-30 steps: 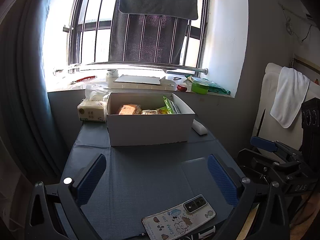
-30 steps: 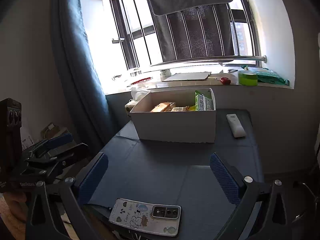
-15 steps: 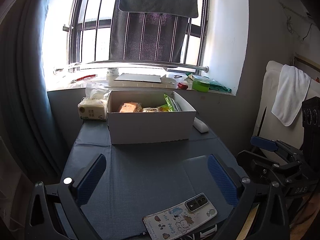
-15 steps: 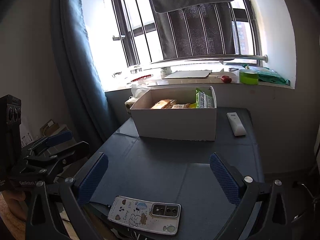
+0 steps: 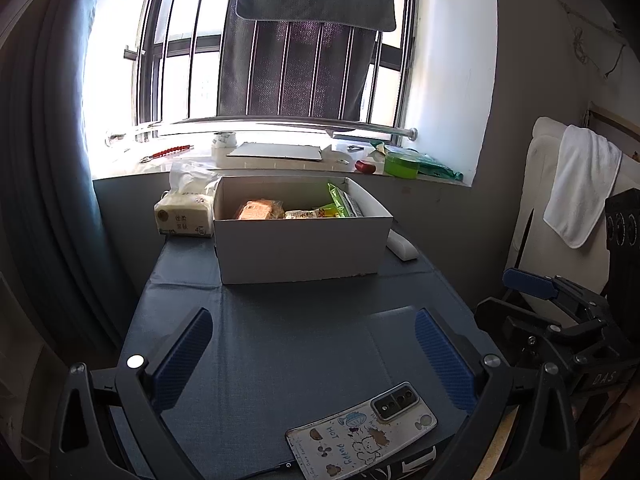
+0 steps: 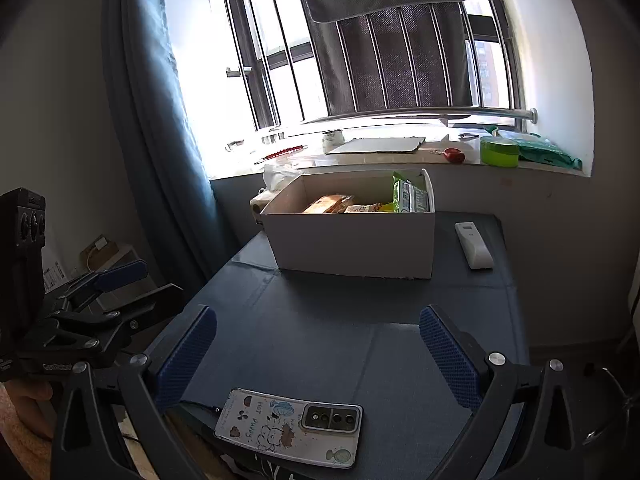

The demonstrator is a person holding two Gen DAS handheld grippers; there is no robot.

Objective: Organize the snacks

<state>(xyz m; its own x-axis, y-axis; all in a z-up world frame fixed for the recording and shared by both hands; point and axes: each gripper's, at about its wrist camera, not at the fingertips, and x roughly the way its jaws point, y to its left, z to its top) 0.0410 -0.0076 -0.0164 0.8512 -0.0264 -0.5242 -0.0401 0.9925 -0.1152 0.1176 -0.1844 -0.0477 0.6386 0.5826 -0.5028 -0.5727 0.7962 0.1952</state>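
Observation:
A white cardboard box (image 5: pixel 300 248) stands at the far end of the dark blue table (image 5: pixel 288 336). It holds an orange snack pack (image 5: pixel 258 210), a small yellow pack (image 5: pixel 304 213) and a green pack (image 5: pixel 340 202) leaning on its right wall. The box also shows in the right wrist view (image 6: pixel 352 244), with the green pack (image 6: pixel 410 194). My left gripper (image 5: pixel 312 344) is open and empty over the near table. My right gripper (image 6: pixel 316 344) is open and empty too, well short of the box.
A phone in a cartoon case (image 5: pixel 362 436) lies at the near table edge, also in the right wrist view (image 6: pixel 290 426). A tissue pack (image 5: pixel 184 218) sits left of the box. A white remote (image 6: pixel 474 244) lies to its right. The windowsill holds a green tub (image 6: pixel 498 152).
Both grippers have drawn back and risen slightly, so the box looks a little lower and the phone shifted in view. Nothing on the table moved.

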